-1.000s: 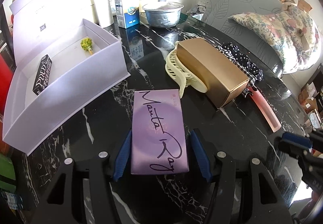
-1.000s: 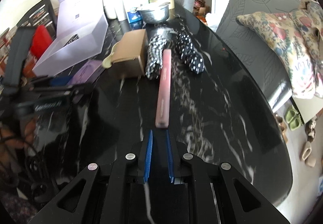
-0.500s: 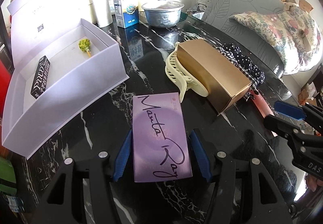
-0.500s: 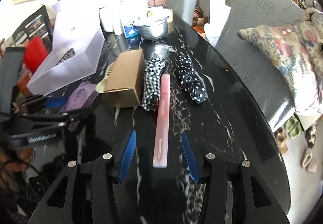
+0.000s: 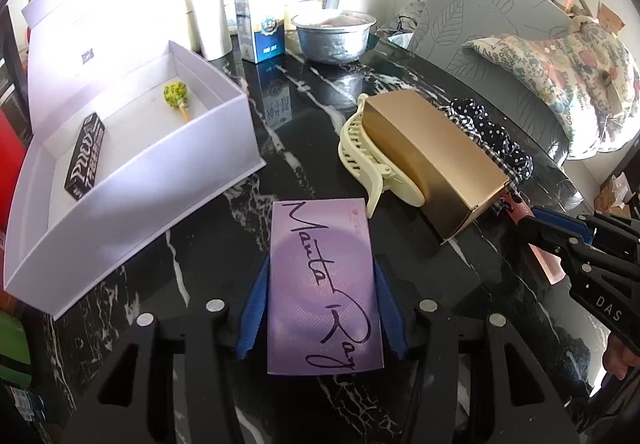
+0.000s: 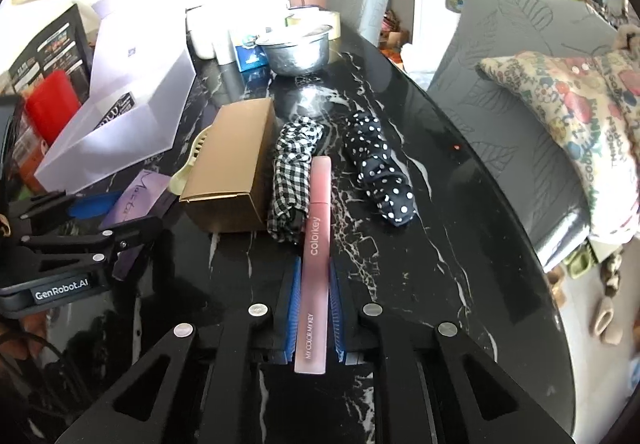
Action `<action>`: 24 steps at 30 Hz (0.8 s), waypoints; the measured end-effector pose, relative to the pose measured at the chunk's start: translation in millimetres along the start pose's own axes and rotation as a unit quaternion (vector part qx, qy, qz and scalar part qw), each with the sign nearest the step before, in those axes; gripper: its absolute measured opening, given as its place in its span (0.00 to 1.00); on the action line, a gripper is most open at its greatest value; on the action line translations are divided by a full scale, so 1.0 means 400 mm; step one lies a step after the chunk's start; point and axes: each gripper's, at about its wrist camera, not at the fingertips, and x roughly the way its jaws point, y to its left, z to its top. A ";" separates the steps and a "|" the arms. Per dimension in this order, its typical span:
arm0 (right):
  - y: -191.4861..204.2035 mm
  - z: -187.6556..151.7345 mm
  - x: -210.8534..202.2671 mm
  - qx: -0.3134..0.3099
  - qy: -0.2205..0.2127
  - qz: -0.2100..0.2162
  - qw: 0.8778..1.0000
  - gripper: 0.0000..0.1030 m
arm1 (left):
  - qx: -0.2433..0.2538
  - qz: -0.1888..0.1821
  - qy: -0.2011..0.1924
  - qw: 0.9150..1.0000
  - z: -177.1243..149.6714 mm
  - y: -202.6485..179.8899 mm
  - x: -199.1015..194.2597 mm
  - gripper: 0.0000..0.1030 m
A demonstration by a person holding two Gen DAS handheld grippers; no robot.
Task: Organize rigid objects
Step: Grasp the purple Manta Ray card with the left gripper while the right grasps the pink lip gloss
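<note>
My left gripper [image 5: 320,310] has its blue pads on either long side of a flat lilac rectangular box with black handwritten script [image 5: 324,284]. Its jaws are closing on that box, and the pads look to be right at its edges; I cannot tell if they press yet. The box lies flat on the black white-veined marble table [image 5: 224,244], its far end pointing away from me.

My right gripper [image 6: 314,308] is clamped narrow on a long pale-pink plastic tube printed "colorkey" [image 6: 316,244], blue pads tight on both sides of its near half. The tube runs straight ahead between the fingers, lying along the table.

Just beyond the left gripper, to the right, a cream plastic slotted holder [image 5: 360,152] sits against a gold cardboard carton [image 5: 432,160]. Ahead and left stands an open white rectangular gift box [image 5: 132,204], lid up, holding a black printed stick pack [image 5: 85,158] and a green-headed lollipop [image 5: 176,96].

Beyond the pink tube's far tip lie a black-and-white checked fabric scrunchie [image 6: 294,176] touching its left side and a navy polka-dot fabric scrunchie [image 6: 380,172] a little to its right. Farthest off sit a dented metal bowl [image 5: 332,38] and a blue-and-white milk carton [image 5: 260,16].
</note>
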 end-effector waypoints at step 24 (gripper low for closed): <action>0.005 -0.084 -0.136 0.025 -0.024 -0.008 0.999 0.13 | -0.024 -0.004 -0.009 1.000 -0.079 0.010 -0.110 0.49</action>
